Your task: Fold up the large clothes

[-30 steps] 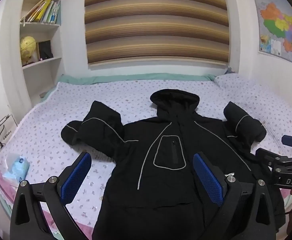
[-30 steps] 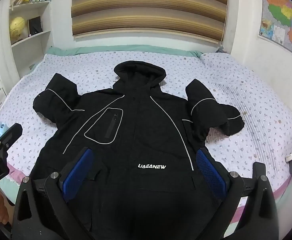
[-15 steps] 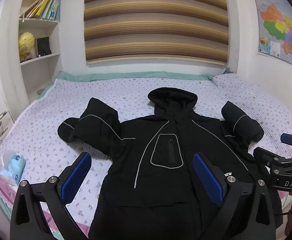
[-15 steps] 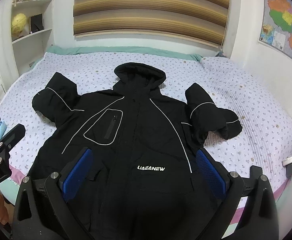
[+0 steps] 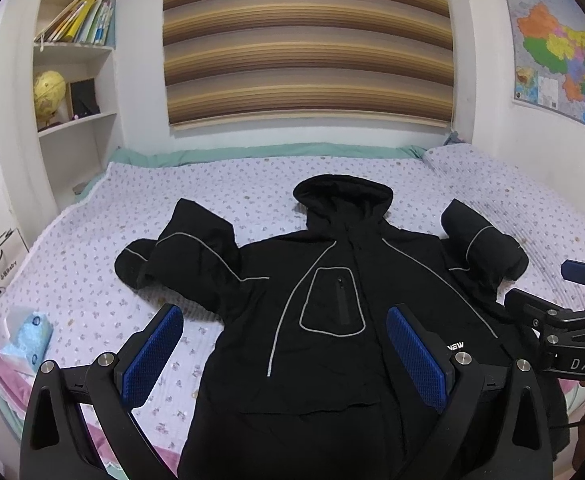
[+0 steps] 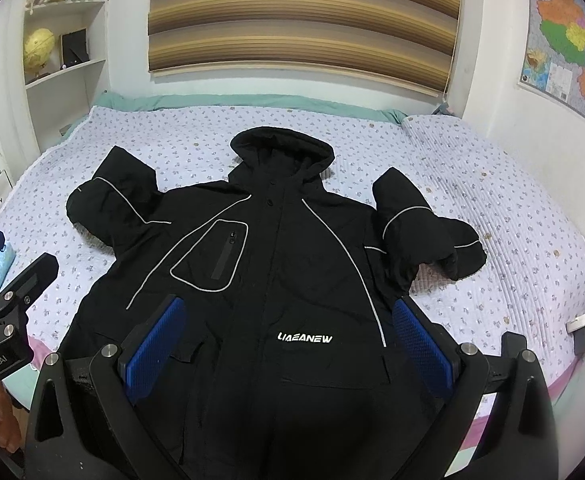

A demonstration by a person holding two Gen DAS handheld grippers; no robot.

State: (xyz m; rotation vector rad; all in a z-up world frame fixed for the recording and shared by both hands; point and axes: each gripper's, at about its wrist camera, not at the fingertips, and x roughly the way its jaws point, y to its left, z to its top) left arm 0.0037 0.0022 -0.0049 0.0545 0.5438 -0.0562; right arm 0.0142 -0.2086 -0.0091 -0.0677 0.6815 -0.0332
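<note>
Below, black jacket (image 6: 276, 264) flat on bed (image 6: 472, 184), both tongs (image 5: 284, 356) (image 6: 288, 354) agape above its hem.

Jacket (image 6: 292, 264) hem behind gripper bodies, beyond bottom edge; book (image 5: 80, 20) titles illegible

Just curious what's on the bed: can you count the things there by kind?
Black hooded jacket: 1
Blue tissue pack, at the bed's near left edge: 1
Small white and dark object, at its right edge, too small to identify: 1
Total: 3

Bed (image 6: 472, 184) w/ floral quilt: black jacket (image 6: 276, 264) spread flat on it, tissue pack (image 5: 26, 336) at left edge.
</note>
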